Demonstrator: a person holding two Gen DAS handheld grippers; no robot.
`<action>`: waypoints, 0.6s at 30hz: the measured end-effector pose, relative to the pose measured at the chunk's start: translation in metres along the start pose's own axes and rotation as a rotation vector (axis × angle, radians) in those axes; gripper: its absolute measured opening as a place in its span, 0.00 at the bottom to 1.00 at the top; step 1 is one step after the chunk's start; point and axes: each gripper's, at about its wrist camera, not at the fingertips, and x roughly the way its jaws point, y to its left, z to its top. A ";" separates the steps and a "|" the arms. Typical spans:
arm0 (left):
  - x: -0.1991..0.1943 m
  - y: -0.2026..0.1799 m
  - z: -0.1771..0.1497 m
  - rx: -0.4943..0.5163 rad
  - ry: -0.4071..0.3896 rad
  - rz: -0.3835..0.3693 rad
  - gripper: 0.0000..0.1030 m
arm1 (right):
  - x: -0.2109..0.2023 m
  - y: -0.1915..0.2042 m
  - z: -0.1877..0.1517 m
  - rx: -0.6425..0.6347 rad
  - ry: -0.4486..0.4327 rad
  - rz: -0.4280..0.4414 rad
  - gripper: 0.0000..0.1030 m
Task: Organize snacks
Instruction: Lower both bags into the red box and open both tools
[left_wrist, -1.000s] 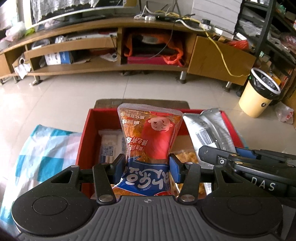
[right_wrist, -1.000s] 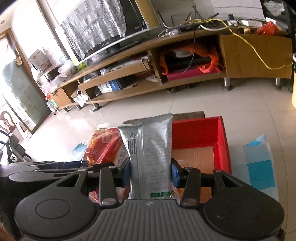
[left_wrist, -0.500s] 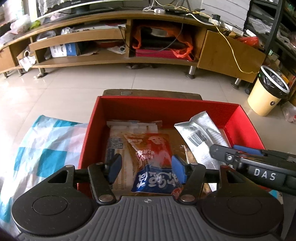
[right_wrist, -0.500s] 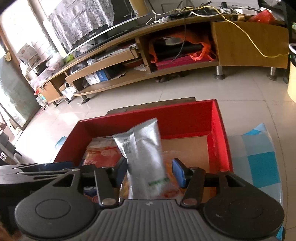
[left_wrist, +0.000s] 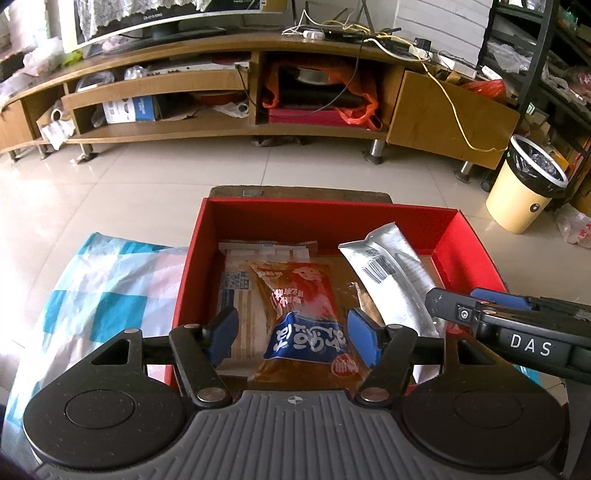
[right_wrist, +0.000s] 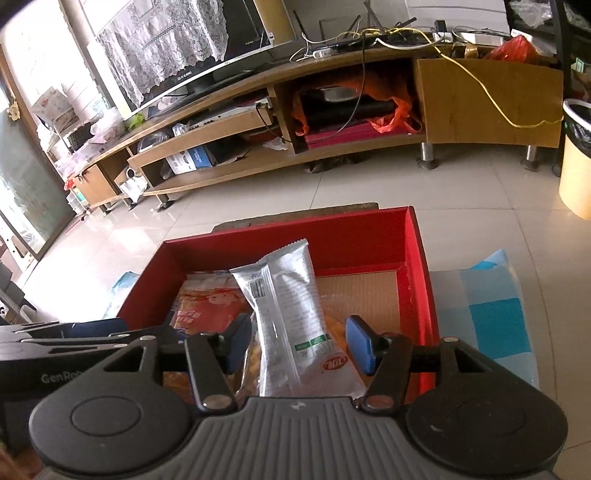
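Change: both packets, gripped upright a second ago, now lie inside the red box (left_wrist: 465, 236); both sets of jaws have just been opening.
Checked cloth (left_wrist: 107, 280): blue, white and pink squares, spread on the surface left of the box, its edge touching the box wall.
Pale packet (left_wrist: 240, 295): flat on the box floor at the left, partly under the orange one.
Left gripper (left_wrist: 291, 334): released, its blue pads standing clear on either side of the orange packet; nothing pressed between them.
Orange-and-blue snack packet (left_wrist: 303, 306): lying flat in the middle of the box, blue end toward the camera.
Silver snack packet (right_wrist: 284, 306): in the right half of the box, leaning on a clear bag of yellow snacks (right_wrist: 340, 332) beneath it.
Right gripper (right_wrist: 299, 341): let go; the silver packet sits between the pads, just beside the left one, with a gap to the right one.
Box floor, right: bare brown cardboard (right_wrist: 362, 295).
Bin (left_wrist: 524, 184): cream, black liner, on the tiled floor far right.
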 end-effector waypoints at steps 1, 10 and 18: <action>-0.001 0.000 0.000 0.000 -0.001 0.001 0.70 | -0.002 0.001 0.000 0.000 -0.002 -0.002 0.52; -0.017 0.004 -0.012 0.003 -0.005 0.001 0.73 | -0.022 0.008 -0.013 -0.010 0.002 -0.012 0.52; -0.031 0.001 -0.027 0.020 0.003 -0.003 0.74 | -0.041 0.017 -0.028 -0.012 0.009 0.001 0.58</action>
